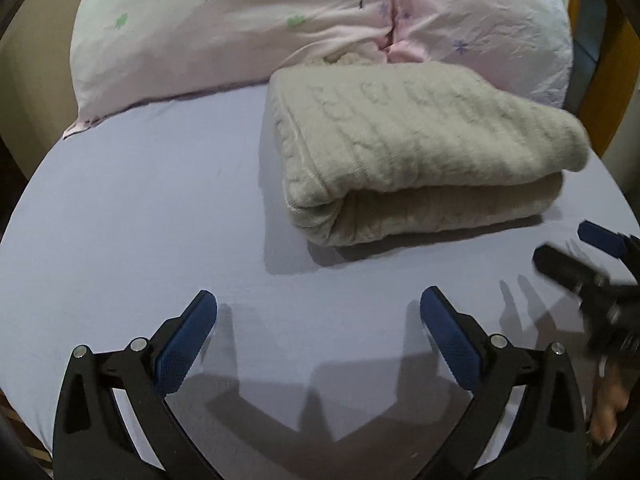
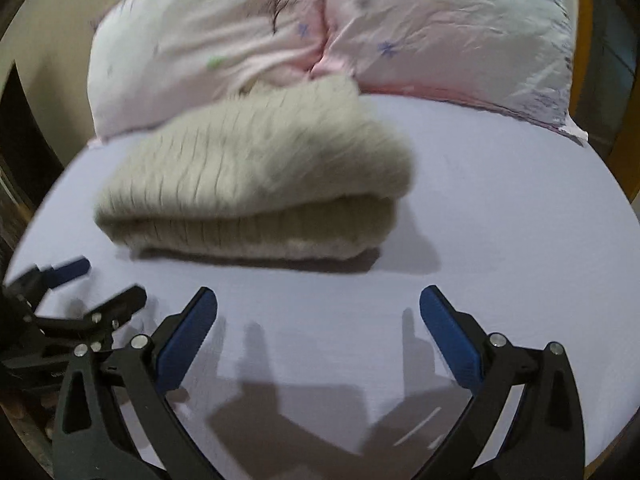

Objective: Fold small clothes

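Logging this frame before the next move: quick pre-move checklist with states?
1. Left gripper open, holding nothing: ok.
2. Right gripper open, holding nothing: ok.
3. Sweater folded into a stack on the sheet: ok.
4. Both grippers apart from the sweater: ok.
5. Fold edges squared: cannot tell, right view is blurred.
6. Sweater's far edge touching the pillow: cannot tell.

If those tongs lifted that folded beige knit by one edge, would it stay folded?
Probably not. The folded beige knit looks thick and soft, with rounded drooping edges, so its layers would likely flop open. It seems bulky rather than heavy, and its fuzzy ribbing should resist slipping.
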Available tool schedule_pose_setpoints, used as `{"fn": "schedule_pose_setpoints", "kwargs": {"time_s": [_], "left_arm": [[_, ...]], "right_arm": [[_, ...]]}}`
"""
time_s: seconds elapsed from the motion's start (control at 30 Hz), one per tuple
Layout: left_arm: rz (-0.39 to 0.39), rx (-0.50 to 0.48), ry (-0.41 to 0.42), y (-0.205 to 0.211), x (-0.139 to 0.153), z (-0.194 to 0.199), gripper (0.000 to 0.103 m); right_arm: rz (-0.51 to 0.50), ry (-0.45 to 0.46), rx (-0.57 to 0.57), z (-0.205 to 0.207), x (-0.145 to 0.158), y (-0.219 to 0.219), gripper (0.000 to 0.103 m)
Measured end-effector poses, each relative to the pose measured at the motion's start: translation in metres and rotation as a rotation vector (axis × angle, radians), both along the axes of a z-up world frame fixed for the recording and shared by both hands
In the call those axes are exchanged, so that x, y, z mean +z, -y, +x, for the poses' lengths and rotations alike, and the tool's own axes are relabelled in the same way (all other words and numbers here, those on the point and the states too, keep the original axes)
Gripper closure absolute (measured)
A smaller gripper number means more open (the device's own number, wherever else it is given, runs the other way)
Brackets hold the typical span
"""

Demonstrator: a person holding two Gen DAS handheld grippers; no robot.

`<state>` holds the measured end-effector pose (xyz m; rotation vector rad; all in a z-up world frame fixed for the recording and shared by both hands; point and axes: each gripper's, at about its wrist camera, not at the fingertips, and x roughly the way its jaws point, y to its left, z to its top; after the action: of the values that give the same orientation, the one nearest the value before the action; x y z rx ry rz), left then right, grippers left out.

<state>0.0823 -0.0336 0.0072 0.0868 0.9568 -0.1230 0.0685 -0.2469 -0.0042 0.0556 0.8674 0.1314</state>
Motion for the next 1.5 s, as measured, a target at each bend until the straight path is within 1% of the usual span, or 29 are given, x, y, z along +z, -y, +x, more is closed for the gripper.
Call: {"fn": "schedule_pose_setpoints", "kwargs": {"time_s": [0.13, 0.2, 0.23, 0.47, 1.5], "left_arm": [[0.014, 0.016, 0.005, 0.000, -0.003, 0.002, 0.001], [0.014, 0.022, 0.011, 0.002, -0.004, 0.001, 0.001], [0.015, 0.025, 0.012, 0.002, -0.004, 0.001, 0.001], [0.013, 0.026, 0.013, 0.002, -0.004, 0.000, 0.001], [0.013, 0.026, 0.014, 0.002, -0.003, 0.000, 0.001]], "right_arm": [[-0.063, -0.008, -0.005, 0.007, -0.006, -0.011, 0.002], [-0.071, -0.057, -0.027, 0.010, -0.014, -0.011, 0.002], [-0.082, -0.057, -0.032, 0.012, -0.014, -0.012, 0.002], [-0.081, -0.058, -0.037, 0.008, -0.018, -0.013, 0.002], [-0.081, -0.058, -0.036, 0.009, -0.017, -0.013, 0.002]]}}
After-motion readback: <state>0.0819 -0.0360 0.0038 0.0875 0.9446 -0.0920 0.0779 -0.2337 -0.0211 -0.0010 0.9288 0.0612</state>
